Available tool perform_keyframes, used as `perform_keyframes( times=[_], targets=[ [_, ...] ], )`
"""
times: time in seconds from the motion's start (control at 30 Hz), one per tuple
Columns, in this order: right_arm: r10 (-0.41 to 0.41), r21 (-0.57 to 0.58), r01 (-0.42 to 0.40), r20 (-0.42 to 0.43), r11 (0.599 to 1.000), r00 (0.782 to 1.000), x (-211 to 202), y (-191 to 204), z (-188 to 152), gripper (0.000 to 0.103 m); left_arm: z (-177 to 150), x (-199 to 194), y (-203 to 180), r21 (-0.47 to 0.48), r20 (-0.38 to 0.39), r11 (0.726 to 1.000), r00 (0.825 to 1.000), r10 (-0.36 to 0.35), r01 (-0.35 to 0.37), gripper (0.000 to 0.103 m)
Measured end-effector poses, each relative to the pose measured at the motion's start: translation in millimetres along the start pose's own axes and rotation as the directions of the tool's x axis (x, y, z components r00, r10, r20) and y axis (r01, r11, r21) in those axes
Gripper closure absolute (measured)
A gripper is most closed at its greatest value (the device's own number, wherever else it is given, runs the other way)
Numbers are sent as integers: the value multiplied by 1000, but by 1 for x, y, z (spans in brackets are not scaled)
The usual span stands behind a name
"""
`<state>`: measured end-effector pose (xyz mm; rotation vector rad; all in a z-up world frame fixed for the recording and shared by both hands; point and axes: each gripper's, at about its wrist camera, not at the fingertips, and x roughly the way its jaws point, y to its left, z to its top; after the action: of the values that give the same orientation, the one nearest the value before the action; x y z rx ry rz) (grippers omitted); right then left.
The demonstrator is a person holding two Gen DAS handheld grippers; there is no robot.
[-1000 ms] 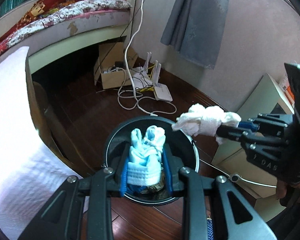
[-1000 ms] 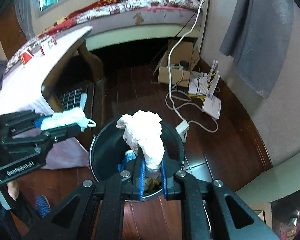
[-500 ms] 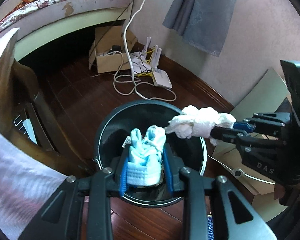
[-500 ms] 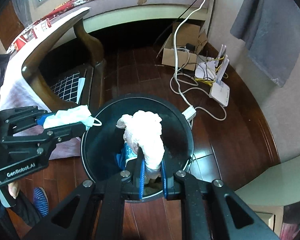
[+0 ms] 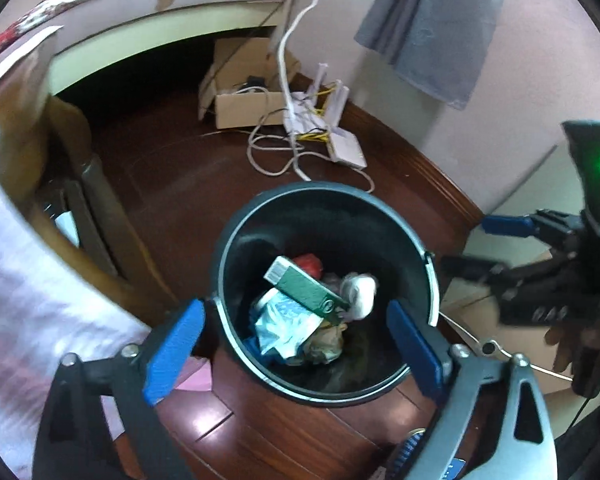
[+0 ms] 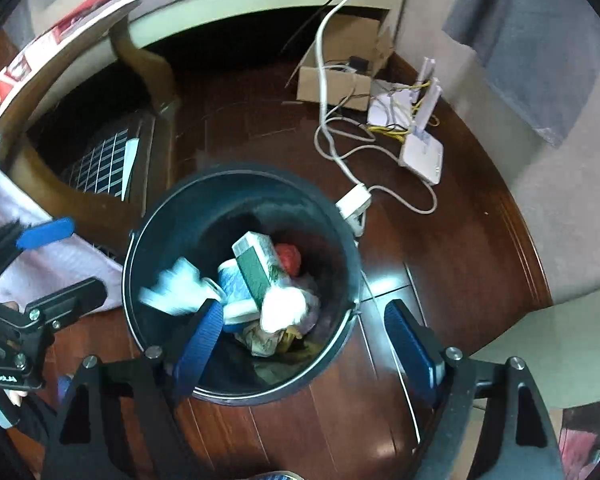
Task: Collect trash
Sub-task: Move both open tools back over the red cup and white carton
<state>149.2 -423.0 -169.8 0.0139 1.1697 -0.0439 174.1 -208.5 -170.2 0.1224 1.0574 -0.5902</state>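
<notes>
left wrist view: left gripper point(image 5: 294, 344) spread wide, empty, over black bin point(image 5: 428, 248); trash point(image 5: 300, 304) heaped inside bin, green box point(image 5: 304, 286) on top.
right wrist view: right gripper point(image 6: 304, 334) splayed, empty, above bin rim point(image 6: 140, 236); blurred white wad point(image 6: 176, 288) inside near the bin wall. risk: low finger catching rim, tipping bin.

A cardboard box point(image 5: 244, 106) sits on the dark wooden floor point(image 5: 160, 184) just under the bed point(image 5: 148, 12). Right of the box lie white routers point(image 5: 340, 140) amid tangled cables point(image 5: 276, 156); a grey cloth point(image 5: 432, 28) hangs above them.
</notes>
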Motion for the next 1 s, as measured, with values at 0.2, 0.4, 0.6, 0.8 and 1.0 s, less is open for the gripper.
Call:
perform_keyframes(
  times=[0.2, 0.4, 0.6, 0.8, 1.0],
  targets=[
    [-22, -5, 22, 19, 1000, 1000, -11, 3, 3, 0, -1, -12, 4, -13, 27, 999, 998, 51, -51, 3],
    [-23, -25, 24, 41, 999, 999, -27, 13, 2, 0, -2, -34, 1, -13, 63, 998, 996, 63, -62, 3],
    [-15, -32, 17, 63, 999, 998, -47, 19, -7, 0, -4, -55, -4, -16, 90, 997, 993, 72, -71, 3],
    [-5, -55, 11, 109, 998, 994, -74, 27, -12, 0, -8, -81, -10, -6, 130, 996, 987, 90, -90, 3],
    [12, -74, 1, 171, 997, 985, -103, 38, -9, 0, -9, -111, -10, 1, 178, 993, 977, 118, -120, 3]
  ],
)
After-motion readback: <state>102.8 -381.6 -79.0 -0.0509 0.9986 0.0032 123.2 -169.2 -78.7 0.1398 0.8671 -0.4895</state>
